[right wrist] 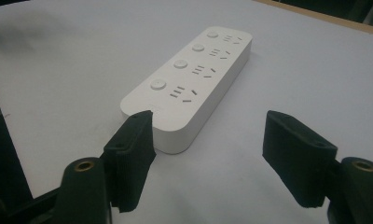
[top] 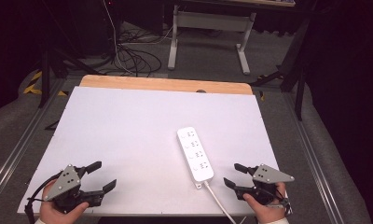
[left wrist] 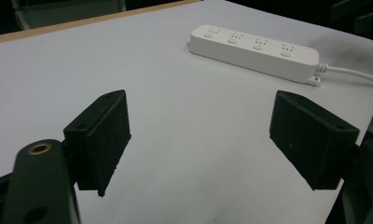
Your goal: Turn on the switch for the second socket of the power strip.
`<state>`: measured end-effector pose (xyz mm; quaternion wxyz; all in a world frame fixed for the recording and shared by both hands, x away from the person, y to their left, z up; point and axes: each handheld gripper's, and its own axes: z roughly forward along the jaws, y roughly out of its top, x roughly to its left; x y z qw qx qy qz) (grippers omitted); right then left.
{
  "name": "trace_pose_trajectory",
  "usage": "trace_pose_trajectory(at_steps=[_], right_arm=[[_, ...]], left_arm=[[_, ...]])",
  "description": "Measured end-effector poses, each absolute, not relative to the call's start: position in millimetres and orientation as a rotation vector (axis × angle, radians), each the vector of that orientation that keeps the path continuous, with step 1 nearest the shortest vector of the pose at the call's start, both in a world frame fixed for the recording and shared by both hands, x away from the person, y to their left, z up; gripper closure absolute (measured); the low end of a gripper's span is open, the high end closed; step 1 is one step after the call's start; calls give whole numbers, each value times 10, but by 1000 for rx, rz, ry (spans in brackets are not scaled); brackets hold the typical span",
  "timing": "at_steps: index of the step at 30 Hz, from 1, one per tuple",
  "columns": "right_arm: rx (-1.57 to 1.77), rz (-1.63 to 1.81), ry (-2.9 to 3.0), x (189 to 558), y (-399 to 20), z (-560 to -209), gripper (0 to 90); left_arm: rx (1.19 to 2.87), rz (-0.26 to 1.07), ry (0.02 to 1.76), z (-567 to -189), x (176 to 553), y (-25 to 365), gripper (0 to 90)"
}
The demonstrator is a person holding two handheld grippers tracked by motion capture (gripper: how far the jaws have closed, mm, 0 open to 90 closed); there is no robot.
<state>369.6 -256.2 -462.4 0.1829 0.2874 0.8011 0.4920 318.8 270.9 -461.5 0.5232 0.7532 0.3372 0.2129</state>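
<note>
A white power strip (top: 195, 153) with several sockets and buttons lies flat on the white table top (top: 128, 126), right of centre, its white cable (top: 218, 199) running off the near edge. My left gripper (top: 102, 175) rests at the near left corner, open and holding nothing. My right gripper (top: 234, 175) sits at the near right, open, just right of the strip's cable end. In the left gripper view the power strip (left wrist: 254, 46) lies far ahead of the gripper (left wrist: 198, 140). In the right gripper view the power strip (right wrist: 194, 79) lies close ahead of the gripper (right wrist: 212, 144).
A wooden strip (top: 166, 84) borders the table's far edge. Beyond it stand a white desk frame (top: 208, 32) and a tangle of cables (top: 133, 56) on the floor. Metal rails (top: 17, 144) run along both sides of the table.
</note>
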Motion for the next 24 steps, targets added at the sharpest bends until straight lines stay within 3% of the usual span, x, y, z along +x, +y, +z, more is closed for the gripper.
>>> trace_pose_trajectory(at_steps=[24], right_arm=[[831, 1404, 2290, 3789, -2508, -4463, 470]], left_arm=[[1806, 524, 814, -4591, 3159, 2688, 205]])
